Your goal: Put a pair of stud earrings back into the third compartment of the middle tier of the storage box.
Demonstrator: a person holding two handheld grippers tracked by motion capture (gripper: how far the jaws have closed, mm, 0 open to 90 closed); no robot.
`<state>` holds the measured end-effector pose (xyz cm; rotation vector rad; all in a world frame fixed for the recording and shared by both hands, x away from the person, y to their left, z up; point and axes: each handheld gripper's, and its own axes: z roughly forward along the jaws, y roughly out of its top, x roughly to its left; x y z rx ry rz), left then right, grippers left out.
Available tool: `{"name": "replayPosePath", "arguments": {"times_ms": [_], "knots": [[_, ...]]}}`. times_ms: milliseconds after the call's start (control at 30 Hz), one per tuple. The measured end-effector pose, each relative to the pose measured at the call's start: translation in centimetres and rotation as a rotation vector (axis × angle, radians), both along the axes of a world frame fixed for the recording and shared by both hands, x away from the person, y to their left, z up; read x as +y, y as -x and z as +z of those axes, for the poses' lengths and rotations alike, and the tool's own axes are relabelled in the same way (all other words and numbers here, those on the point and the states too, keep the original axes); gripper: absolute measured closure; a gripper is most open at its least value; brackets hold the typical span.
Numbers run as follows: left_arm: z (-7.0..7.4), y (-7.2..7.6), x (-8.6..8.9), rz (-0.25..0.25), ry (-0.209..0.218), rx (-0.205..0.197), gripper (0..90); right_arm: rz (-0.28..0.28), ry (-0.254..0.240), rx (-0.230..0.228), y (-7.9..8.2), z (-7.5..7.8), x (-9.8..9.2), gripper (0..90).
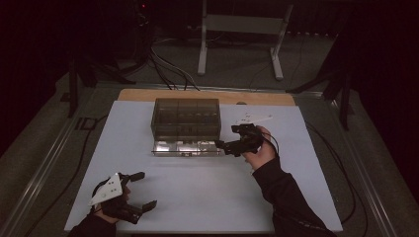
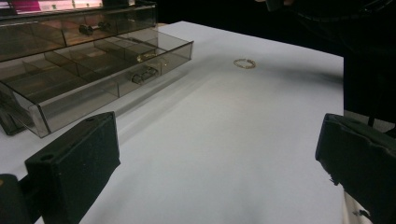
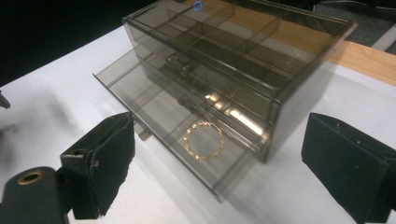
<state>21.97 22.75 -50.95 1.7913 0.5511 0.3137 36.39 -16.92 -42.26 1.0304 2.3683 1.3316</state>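
right claw (image 3: 219,154) wide, empty; bracelet (image 3: 203,141) in drawer (image 3: 140,100), blurred behind tinted wall.

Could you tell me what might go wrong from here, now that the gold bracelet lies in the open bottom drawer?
The gold bracelet lies near the front end of the pulled-out bottom drawer; a quick push could make it slide or catch. The right gripper, open and empty, hovers at the drawer's end and might nudge the smoky organiser box. A second small gold ring lies loose on the white table.
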Motion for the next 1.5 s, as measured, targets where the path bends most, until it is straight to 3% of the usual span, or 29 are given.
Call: {"name": "replayPosePath", "arguments": {"times_ms": [433, 633, 967, 1167, 1400, 1500], "knots": [[0.0, 0.0, 0.0, 0.001, 0.002, -0.001, 0.7, -0.076, -0.014, -0.007, 1.5, -0.4, -4.6, 8.4], [0.0, 0.0, 0.0, -0.002, 0.0, -0.001, 0.7, -0.112, -0.022, 0.0, 2.5, -1.5, -6.8, 8.4], [0.0, 0.0, -0.1, -0.002, 0.003, 0.002, 0.7, -0.152, -0.047, 0.066, 4.0, -4.3, -9.3, 9.3], [0.0, 0.0, 0.0, -0.001, 0.006, 0.004, 0.7, -0.156, -0.01, 0.075, 4.8, -5.6, -9.7, 9.4], [0.0, 0.0, -0.1, -0.002, 0.002, 0.004, 0.7, -0.139, 0.024, 0.069, 6.3, -7.0, -10.3, 24.2], [0.0, -0.1, 0.0, 0.0, 0.005, 0.005, 0.7, -0.1, 0.081, 0.051, 6.9, -7.3, -10.3, 38.2]]}}
